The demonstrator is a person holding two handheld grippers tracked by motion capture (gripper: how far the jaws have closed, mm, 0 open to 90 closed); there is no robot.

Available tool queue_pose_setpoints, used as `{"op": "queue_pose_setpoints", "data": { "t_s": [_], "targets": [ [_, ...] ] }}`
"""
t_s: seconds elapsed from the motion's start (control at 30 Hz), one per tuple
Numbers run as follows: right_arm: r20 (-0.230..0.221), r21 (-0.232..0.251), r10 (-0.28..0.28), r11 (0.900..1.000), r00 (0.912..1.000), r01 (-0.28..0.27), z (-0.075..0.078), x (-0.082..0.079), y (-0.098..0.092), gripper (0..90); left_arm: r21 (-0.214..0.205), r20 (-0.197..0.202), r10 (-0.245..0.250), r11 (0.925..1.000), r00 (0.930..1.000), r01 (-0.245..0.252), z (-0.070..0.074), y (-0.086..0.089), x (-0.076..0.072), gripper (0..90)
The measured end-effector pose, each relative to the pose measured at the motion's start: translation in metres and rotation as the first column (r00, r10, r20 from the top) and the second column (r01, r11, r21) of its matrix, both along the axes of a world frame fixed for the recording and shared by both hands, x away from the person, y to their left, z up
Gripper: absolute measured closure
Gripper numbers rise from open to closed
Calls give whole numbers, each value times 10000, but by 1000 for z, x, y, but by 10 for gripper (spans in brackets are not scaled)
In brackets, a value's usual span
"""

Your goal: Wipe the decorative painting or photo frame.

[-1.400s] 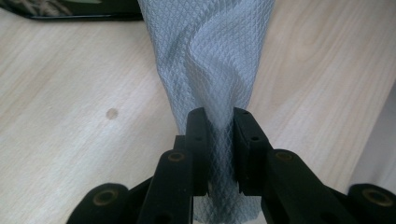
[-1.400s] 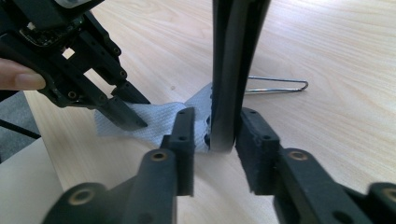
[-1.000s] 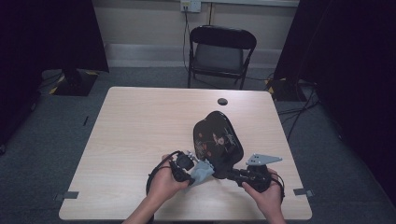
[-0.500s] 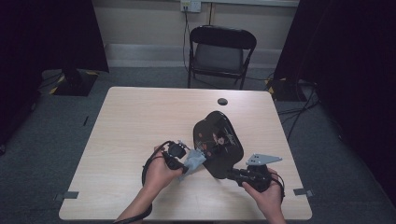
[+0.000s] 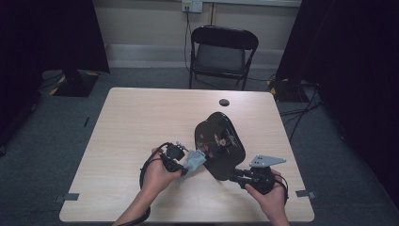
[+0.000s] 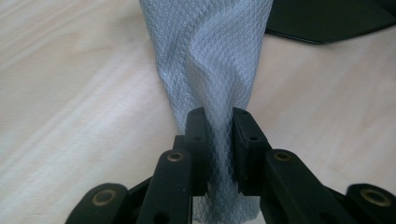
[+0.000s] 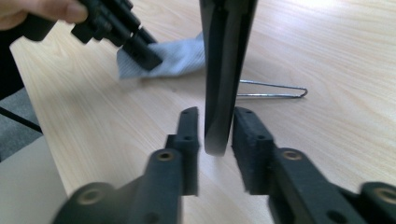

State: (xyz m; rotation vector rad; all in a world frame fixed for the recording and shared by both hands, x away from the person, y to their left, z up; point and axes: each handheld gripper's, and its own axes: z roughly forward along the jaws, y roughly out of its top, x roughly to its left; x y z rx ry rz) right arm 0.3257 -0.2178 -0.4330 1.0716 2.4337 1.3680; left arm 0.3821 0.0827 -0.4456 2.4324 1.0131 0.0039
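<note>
A glossy black oval panel [image 5: 220, 143] stands tilted on the table [image 5: 141, 117], propped by a wire stand [image 7: 275, 91]. My left gripper [image 5: 187, 164] is shut on a grey waffle-weave cloth [image 6: 210, 56], which hangs from the pads [image 6: 196, 135] and touches the table beside the panel's left edge. My right gripper [image 7: 215, 126] sits at the panel's near edge [image 7: 226, 56]. Its jaws have just been opening. The thin edge stands between them, with a gap on the left side. The right gripper view also catches the cloth [image 7: 177, 58] in the left gripper [image 7: 144, 53].
A black folding chair [image 5: 221, 52] stands beyond the far edge. A small dark round cap [image 5: 224, 102] lies near the table's far side. Dark curtains hang at both sides. Bare wood stretches to the left of my left hand [image 5: 160, 176].
My left hand has drifted slightly left and away from the front edge, taking the cloth with it. The right hand has stayed at the panel's near edge.
</note>
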Motion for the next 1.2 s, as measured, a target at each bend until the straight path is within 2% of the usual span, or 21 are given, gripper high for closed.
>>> {"op": "queue_pose_setpoints", "data": {
  "t_s": [0.03, 0.17, 0.23, 0.3, 0.43, 0.67, 0.7, 0.77, 0.8, 0.83, 1.03, 1.13, 1.2],
  "targets": [
    [10, 98, 13, 10000, 10000, -13, 0, -1, -2, 671, -10, -30, -60, 10000, 10000, 60, 0, -1, -3, 783],
    [-32, 6, 134, 9999, 9999, -134, 0, -2, -7, 587, 17, -33, -513, 9987, 9987, 513, -2, -7, -18, 783],
    [63, -9, 78, 10000, 10000, -78, 1, -3, -12, 567, 52, -30, -798, 9968, 9968, 798, -3, -11, -26, 783],
    [123, 209, 30, 9998, 9999, -33, 3, -3, -18, 547, 30, -36, -1025, 9947, 9947, 1025, -4, -16, -33, 783],
    [236, 338, -17, 9994, 9997, 9, 5, -4, -27, 499, -4, -153, -1473, 9891, 9890, 1474, -8, -25, -45, 783],
    [285, 330, -229, 9992, 9993, 219, 3, -5, -37, 480, -43, -241, -2086, 9780, 9777, 2085, -12, -40, -59, 783],
    [280, 343, -285, 9990, 9992, 275, 3, -5, -38, 478, -127, -244, -2046, 9788, 9785, 2043, -12, -42, -61, 783],
    [279, 353, -364, 9987, 9989, 354, 3, -5, -40, 477, 1, -291, -2324, 9726, 9722, 2325, -12, -46, -62, 783],
    [268, 363, -423, 9985, 9987, 413, 2, -4, -41, 476, -94, -270, -2319, 9727, 9724, 2317, -12, -48, -64, 783],
    [265, 354, -459, 9984, 9986, 450, 2, -4, -42, 476, -88, -317, -2470, 9690, 9685, 2469, -12, -51, -65, 783],
    [282, 361, -580, 9977, 9979, 570, 2, -4, -45, 474, -244, -323, -2845, 9586, 9581, 2838, -11, -68, -69, 783],
    [289, 372, -635, 9974, 9976, 624, 1, -4, -47, 473, -172, -364, -3171, 9484, 9477, 3167, -11, -78, -70, 783],
    [258, 354, -720, 9968, 9971, 710, 1, -4, -48, 473, -192, -377, -3243, 9459, 9452, 3238, -11, -84, -69, 783]
  ]
}}
